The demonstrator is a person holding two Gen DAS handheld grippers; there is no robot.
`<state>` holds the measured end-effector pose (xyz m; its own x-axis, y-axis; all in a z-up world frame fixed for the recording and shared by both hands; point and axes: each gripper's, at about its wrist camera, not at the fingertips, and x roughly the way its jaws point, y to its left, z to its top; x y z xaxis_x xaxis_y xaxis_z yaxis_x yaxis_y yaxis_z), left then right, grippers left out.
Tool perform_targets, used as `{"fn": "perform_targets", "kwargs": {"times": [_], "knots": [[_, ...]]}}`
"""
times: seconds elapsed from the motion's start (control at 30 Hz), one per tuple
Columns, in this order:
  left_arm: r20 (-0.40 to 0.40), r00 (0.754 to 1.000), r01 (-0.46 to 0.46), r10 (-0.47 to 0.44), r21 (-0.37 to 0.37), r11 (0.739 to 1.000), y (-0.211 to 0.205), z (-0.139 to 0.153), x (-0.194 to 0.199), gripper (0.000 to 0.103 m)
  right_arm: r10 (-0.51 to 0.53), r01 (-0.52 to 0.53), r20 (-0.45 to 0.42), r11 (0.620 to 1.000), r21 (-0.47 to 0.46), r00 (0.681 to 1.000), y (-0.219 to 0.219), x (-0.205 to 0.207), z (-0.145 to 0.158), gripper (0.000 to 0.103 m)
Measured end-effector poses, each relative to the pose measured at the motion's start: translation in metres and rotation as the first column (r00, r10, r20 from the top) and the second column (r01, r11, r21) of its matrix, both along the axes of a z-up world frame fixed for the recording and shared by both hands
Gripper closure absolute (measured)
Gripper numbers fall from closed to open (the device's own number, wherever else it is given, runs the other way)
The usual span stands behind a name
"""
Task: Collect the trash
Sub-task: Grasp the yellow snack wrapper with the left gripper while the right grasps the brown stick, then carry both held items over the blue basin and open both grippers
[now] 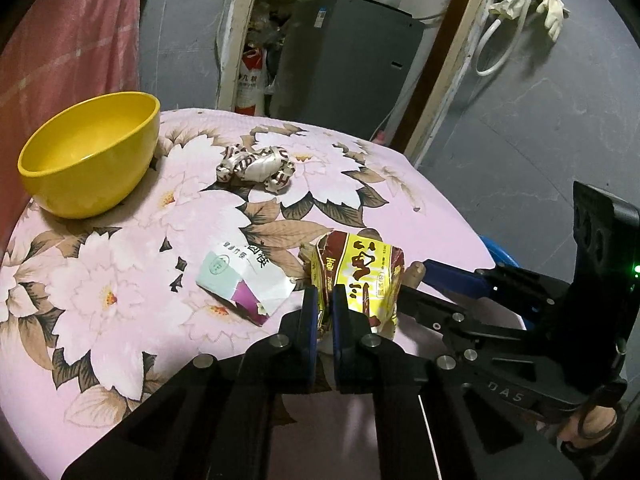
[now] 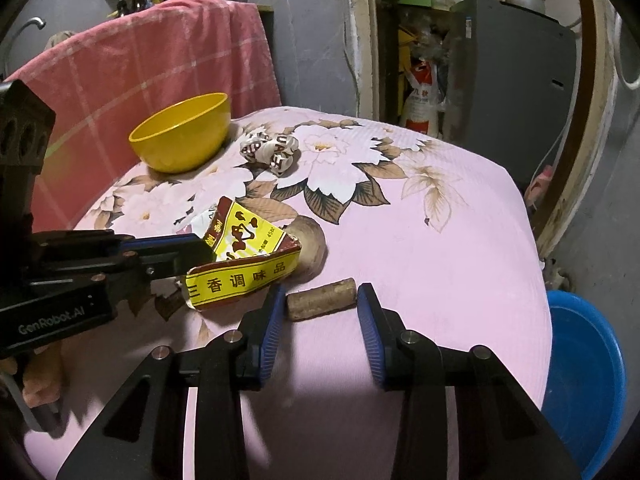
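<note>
bowl (image 1: 88,156): glossy smooth plastic; cloth (image 2: 440,240): matt ribbed fabric, floral print | packet (image 1: 360,280): shiny crinkled foil-like film; wrapper (image 1: 244,280): creased paper | stub (image 2: 322,298): rough, wood-like; pads (image 2: 272,332): ribbed blue rubbery; basin (image 2: 584,380): smooth plastic

One yellow bowl (image 1: 86,156). Three wrappers: one crumpled white-brown (image 1: 256,168), one white-green-purple (image 1: 244,286), one yellow-red seasoning packet (image 1: 368,276). One brown cork-like stub (image 2: 322,300). One blue basin (image 2: 584,380). Two tongs: left (image 1: 325,294), right (image 2: 321,300).
</note>
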<state>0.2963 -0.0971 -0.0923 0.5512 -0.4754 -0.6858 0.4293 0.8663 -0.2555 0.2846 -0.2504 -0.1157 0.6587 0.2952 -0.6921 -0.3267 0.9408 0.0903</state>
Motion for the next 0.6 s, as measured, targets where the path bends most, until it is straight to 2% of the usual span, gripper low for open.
{"fn": "perform_targets", "kwargs": {"times": [0.33,0.5,0.6], "knots": [[0.022,0.999,-0.029,0.03,-0.056,0.998,0.001,0.014,-0.014,0.099,-0.058,0.055,0.079,0.998,0.037,0.995,-0.014,-0.029,0.012,0.068],[0.091,0.995,-0.026,0.033,-0.085,0.996,-0.011,0.039,-0.029,0.099,-0.096,0.089,0.18,0.995,0.045,0.979,-0.026,-0.05,0.036,0.068],[0.146,0.989,-0.014,0.03,-0.11,0.994,-0.025,0.058,-0.039,0.099,-0.129,0.12,0.259,0.991,0.051,0.957,-0.037,-0.065,0.056,0.068]]}}
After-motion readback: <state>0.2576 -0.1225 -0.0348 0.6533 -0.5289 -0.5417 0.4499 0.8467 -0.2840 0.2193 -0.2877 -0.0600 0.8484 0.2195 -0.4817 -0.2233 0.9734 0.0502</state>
